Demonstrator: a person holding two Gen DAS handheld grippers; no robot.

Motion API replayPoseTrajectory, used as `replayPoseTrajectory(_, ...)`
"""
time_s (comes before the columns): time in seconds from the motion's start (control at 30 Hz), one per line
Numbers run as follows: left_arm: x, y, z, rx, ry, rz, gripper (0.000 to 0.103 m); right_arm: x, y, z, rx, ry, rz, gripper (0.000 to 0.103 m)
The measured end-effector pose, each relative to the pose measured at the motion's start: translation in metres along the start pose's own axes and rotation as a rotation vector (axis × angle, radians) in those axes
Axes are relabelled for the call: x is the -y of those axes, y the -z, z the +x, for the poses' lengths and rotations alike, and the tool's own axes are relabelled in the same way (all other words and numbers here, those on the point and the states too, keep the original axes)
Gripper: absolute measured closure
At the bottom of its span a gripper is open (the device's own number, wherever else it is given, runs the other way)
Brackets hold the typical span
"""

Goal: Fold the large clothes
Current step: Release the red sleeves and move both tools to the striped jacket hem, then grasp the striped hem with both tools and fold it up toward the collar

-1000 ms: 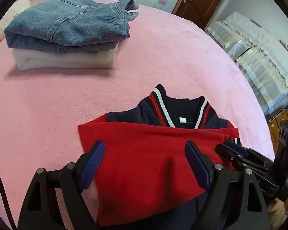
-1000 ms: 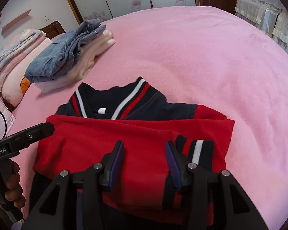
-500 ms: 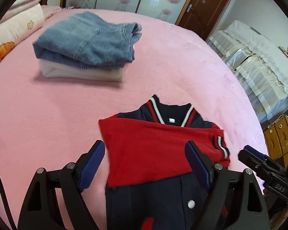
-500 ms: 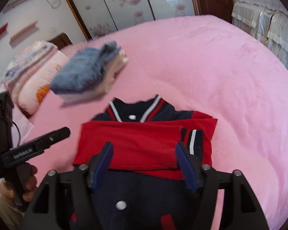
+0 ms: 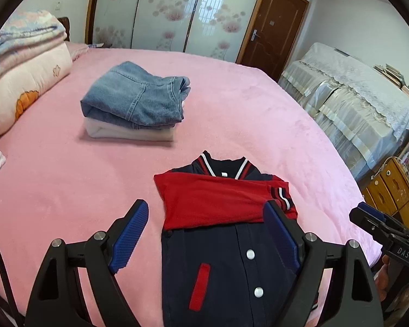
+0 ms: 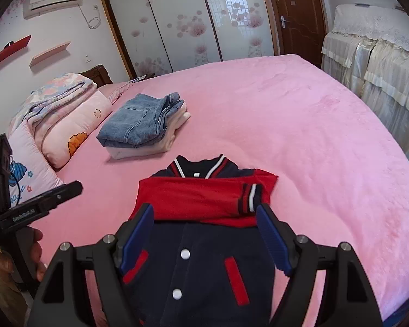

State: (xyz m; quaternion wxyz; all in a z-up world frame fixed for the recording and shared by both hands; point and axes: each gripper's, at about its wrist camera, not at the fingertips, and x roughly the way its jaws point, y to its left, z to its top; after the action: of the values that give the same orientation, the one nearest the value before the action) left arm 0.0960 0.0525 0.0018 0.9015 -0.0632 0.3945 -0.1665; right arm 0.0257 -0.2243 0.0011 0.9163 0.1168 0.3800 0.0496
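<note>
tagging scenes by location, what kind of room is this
Most likely a home bedroom. A wide bed with a pink cover fills the view, stacked pillows and a folded quilt lie at its head, and a sliding-door wardrobe with flower prints stands behind.

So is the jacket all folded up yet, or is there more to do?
Partly. The folded jeans already sit stacked on a white garment. The jacket has its red sleeves folded across the chest. Both the left gripper and right gripper are open, holding nothing. Its lower half still lies flat, unfolded.
</note>
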Motion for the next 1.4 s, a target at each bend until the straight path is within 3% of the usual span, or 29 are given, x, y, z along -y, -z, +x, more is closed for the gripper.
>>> replayPoseTrajectory(0.3,0.019,0.046,-0.040,0.031,0.037,0.032,0.018,-0.012,0.053,-0.027,0.021,0.139,-0.154,0.025)
replayPoseTrajectory(0.53,0.013,0.086,-0.029,-0.011,0.045,-0.029,0.018,-0.010,0.092,-0.024,-0.020,0.150,-0.188,0.025)
replayPoseTrajectory(0.63,0.008,0.106,-0.018,-0.051,0.002,-0.014,0.018,0.002,0.105,-0.018,-0.066,0.148,-0.144,0.025)
replayPoseTrajectory(0.8,-0.002,0.141,0.008,-0.190,-0.055,0.029,0.019,0.019,0.125,-0.013,-0.107,0.156,-0.123,0.027)
replayPoseTrajectory(0.9,-0.007,0.159,0.019,-0.251,-0.075,0.047,0.028,0.030,0.139,-0.006,-0.155,0.152,-0.107,0.027)
replayPoseTrajectory(1.1,-0.029,0.182,0.038,-0.344,-0.057,-0.019,0.028,0.051,0.168,0.009,-0.257,0.149,-0.074,0.028)
replayPoseTrajectory(1.17,-0.035,0.190,0.043,-0.367,-0.058,-0.028,0.028,0.058,0.177,0.014,-0.287,0.141,-0.068,0.032)
replayPoseTrajectory(1.23,-0.040,0.196,0.046,-0.380,-0.042,-0.036,0.028,0.064,0.183,0.019,-0.317,0.105,-0.062,0.046)
replayPoseTrajectory(1.4,-0.051,0.206,0.046,-0.378,0.017,-0.074,0.028,0.077,0.192,0.031,-0.351,0.057,-0.039,0.051)
